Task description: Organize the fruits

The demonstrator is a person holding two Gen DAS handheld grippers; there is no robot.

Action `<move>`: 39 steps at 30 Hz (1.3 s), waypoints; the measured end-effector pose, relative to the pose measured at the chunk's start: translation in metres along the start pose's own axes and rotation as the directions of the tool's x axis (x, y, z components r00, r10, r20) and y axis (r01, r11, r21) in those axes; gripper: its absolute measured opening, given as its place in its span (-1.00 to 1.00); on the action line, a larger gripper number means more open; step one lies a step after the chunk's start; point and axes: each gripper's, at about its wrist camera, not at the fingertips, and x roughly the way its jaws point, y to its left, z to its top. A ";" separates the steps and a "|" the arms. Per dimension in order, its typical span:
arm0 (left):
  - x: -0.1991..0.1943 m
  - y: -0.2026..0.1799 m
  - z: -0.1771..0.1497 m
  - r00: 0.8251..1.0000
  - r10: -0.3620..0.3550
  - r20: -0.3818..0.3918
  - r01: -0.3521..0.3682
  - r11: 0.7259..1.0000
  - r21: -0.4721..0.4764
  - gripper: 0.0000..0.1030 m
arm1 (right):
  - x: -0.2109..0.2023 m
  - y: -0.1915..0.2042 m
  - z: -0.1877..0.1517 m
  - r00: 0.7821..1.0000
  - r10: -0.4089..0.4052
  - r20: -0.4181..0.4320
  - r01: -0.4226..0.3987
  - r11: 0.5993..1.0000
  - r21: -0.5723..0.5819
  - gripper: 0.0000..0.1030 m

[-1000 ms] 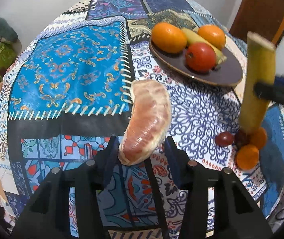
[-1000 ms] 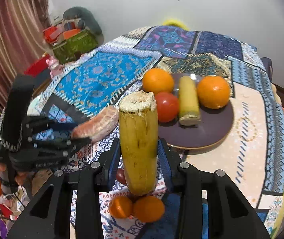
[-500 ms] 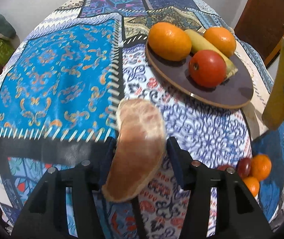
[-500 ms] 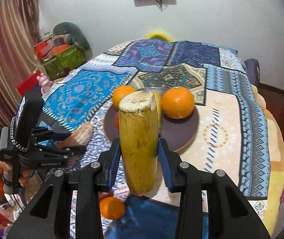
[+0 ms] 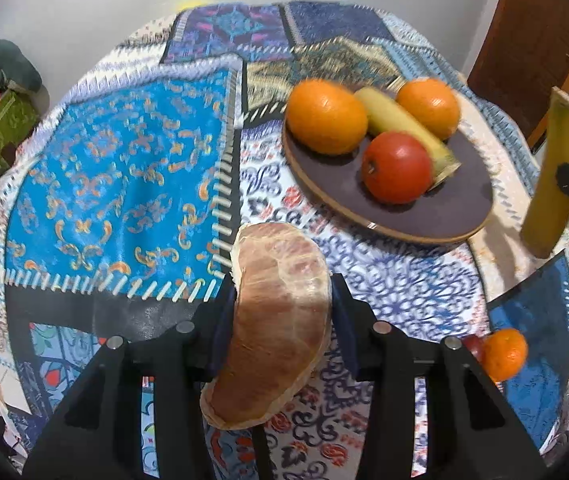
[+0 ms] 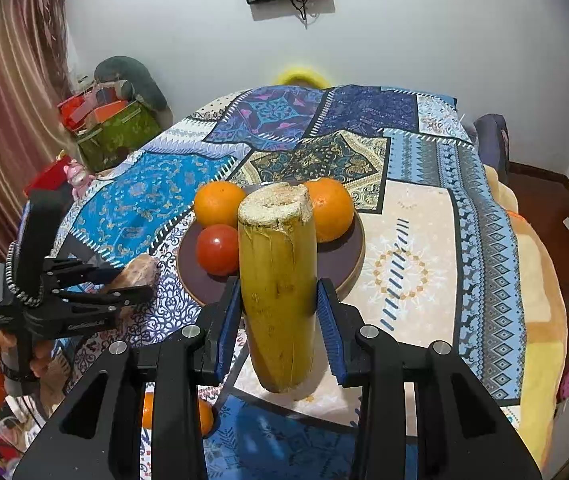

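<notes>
Pomelo segment [image 5: 280, 332] between closing left gripper [image 5: 282, 320] jaws; cut banana [image 6: 278, 292] clamped upright in right gripper [image 6: 278, 320].

The right gripper [image 6: 278, 316] clamps its jaws on an upright yellow stalk piece [image 6: 277, 280] above the patchwork-covered table [image 6: 424, 240], in front of a dark plate [image 6: 344, 264] bearing two oranges [image 6: 218, 204] and a tomato [image 6: 217, 249], while the left gripper [image 6: 134, 286] at left holds a pomelo segment [image 6: 137, 273].

The plate [image 5: 424, 216] sits near the table's [image 5: 116, 152] right edge. On it, the banana [image 5: 400, 128] lies between two oranges [image 5: 326, 116], with the tomato [image 5: 398, 168] in front.
</notes>
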 end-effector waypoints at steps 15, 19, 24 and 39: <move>-0.044 -0.025 0.044 0.980 -0.052 0.193 0.050 0.999 0.012 -0.13 | -0.001 -0.006 0.024 0.998 -0.021 0.052 0.022 0.999 -0.030 -0.33; -0.036 -0.027 0.056 0.978 -0.042 0.204 0.040 0.999 0.016 -0.13 | 0.008 -0.006 0.030 0.998 -0.031 0.053 0.033 0.999 -0.042 -0.33; -0.023 -0.029 0.067 0.977 -0.060 0.206 0.059 0.998 0.014 -0.13 | 0.024 -0.008 0.033 0.999 -0.031 0.040 0.033 0.998 -0.048 -0.33; 0.009 -0.030 0.090 0.972 -0.066 0.224 0.073 0.997 -0.022 -0.13 | 0.061 -0.007 0.039 1.000 -0.030 0.002 0.030 0.997 -0.075 -0.33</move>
